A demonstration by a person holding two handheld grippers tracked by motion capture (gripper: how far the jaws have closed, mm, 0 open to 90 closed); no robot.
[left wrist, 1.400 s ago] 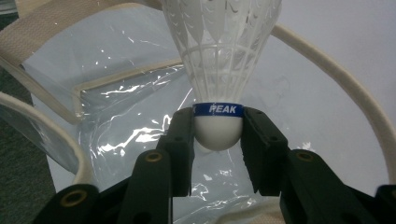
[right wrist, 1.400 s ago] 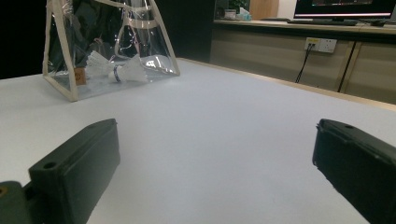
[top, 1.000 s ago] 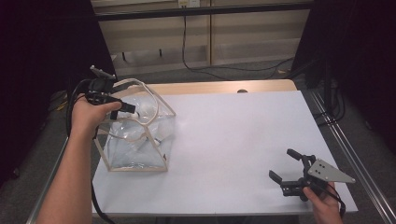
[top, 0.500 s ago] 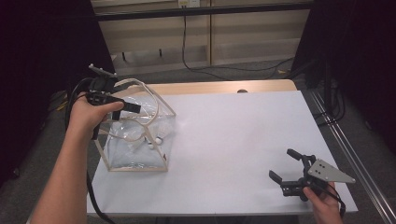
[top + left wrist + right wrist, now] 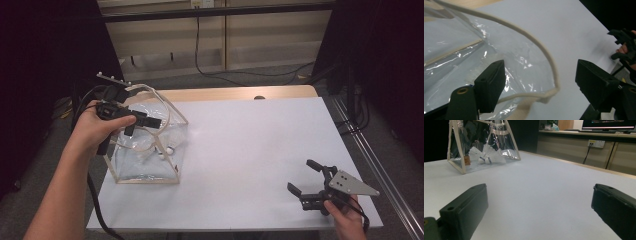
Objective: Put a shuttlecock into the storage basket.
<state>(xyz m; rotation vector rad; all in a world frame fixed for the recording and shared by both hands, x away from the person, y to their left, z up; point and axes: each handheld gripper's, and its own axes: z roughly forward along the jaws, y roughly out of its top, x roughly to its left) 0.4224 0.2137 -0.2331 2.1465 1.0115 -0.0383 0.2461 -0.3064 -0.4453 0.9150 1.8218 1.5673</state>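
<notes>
- While my left gripper (image 5: 145,120) hovers at the top of the clear bag (image 5: 150,150), its jaws have just been opening; they now stand wide, pads off everything.
- Bag handle (image 5: 541,50), a cream cord loop, runs between the jaws in the left gripper view but nothing presses on it. Reads as a release, not a grip.
- Against the frame a second ago: that hand sits slightly higher and further off the bag rim, and the handle now hangs loose.
- Bag stands upright near the left edge of the white table (image 5: 260,150), cream-trimmed, well apart from my right hand.
- Two white shuttlecocks (image 5: 486,156) lie inside on the bag floor, touching each other. My guess: the drop-in step is done or the bag has just been set down; next comes pulling the left hand clear without snagging the cord.
- Right gripper (image 5: 307,180) rests near the table's front right corner, jaws wide apart, nothing between them. Idle.
- Hard to read: plastic glare hides most of the bag interior from above; I only make out a small pale blob (image 5: 167,150) there.
- Can't tell whether the bag mouth is fully open or partly folded.
- Left gripper view cuts off the bag's base.
</notes>
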